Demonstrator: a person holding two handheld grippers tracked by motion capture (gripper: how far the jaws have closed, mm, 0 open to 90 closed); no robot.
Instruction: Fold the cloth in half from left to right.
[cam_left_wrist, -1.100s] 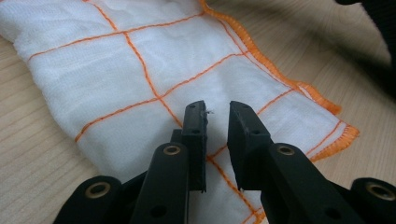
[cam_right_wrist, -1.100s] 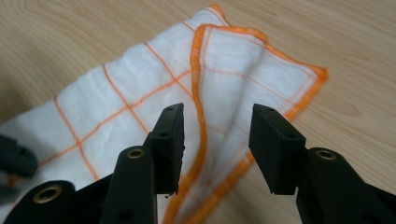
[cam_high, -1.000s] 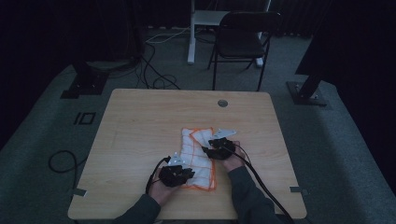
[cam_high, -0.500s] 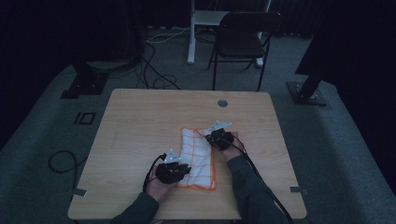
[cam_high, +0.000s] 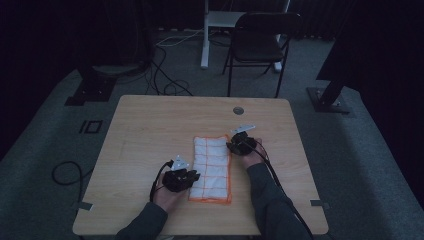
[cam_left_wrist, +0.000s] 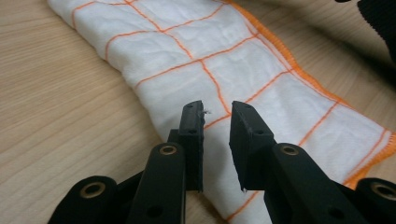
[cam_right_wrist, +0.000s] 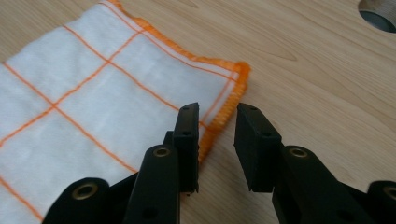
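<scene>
The cloth (cam_high: 212, 169), white w/ orange grid and orange hem, now lies as a narrow folded strip on the desk (cam_high: 150, 130), long axis running away from me, btwn my two hands. A sec ago it was wider and rumpled, w/ my right gripper (cam_high: 242, 143) on its far part; half a sec ago it was already the narrow strip, so the fold looks done and I've let go. My left gripper (cam_left_wrist: 216, 122) sits at the strip's near left edge, fingers (cam_left_wrist: 192, 133) slightly apart, nothing btwn them, hovering just over the folded edge. Right gripper (cam_right_wrist: 217, 126) is at the far right corner, fingers also apart and empty, the hemmed corner (cam_right_wrist: 236, 77) just ahead and under the left one. In my judgement this is the pause btwn folds: next prob a fold across the short way, far end brought to near end, which needs a clean pinch on that corner w/o dragging the layers askew. Desk is pale wood, bare apart from the cloth, w/ a round cable grommet (cam_high: 238, 110) near the far edge. Room is dim: grey carpet, a black folding chair (cam_high: 260, 45) beyond the desk, loose cables (cam_high: 165, 80) on the floor, dark stand bases either side.
</scene>
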